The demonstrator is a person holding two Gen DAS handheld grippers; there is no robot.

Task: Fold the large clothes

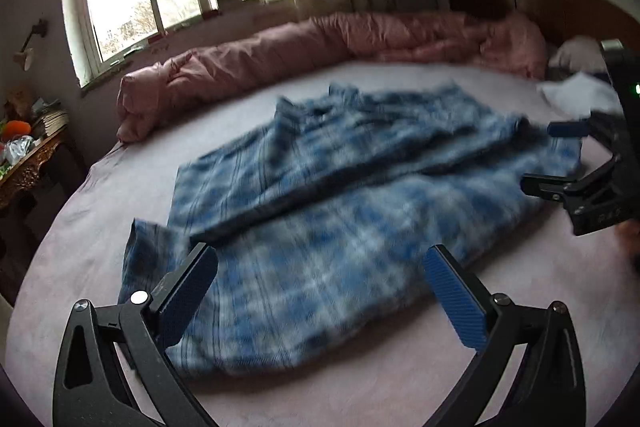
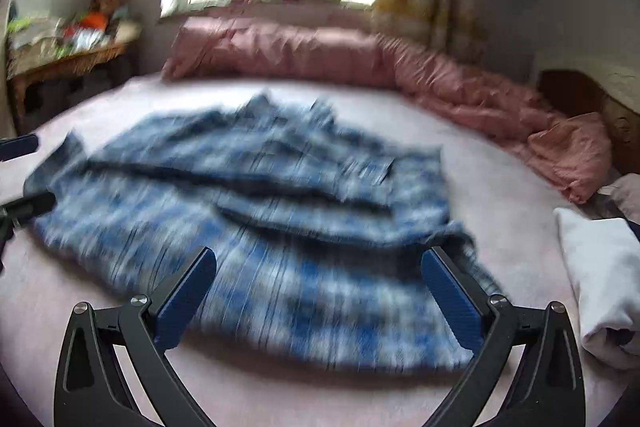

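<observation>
I hold both grippers, left gripper and right gripper, spread wide over the plaid shirt; grabbing its near hem unevenly would skew the fold.

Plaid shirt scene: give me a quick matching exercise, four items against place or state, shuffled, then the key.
Column 1:
1. plaid shirt
2. pink duvet
3. white folded cloth
4. left claw

Column 2:
A. bunched along the far edge of the bed, under the window
B. open, holding nothing, over the near hem
C. spread on the bed sheet, partly folded
D. on the bed, to the right of the shirt

Pairs: 1-C, 2-A, 3-D, 4-B
</observation>
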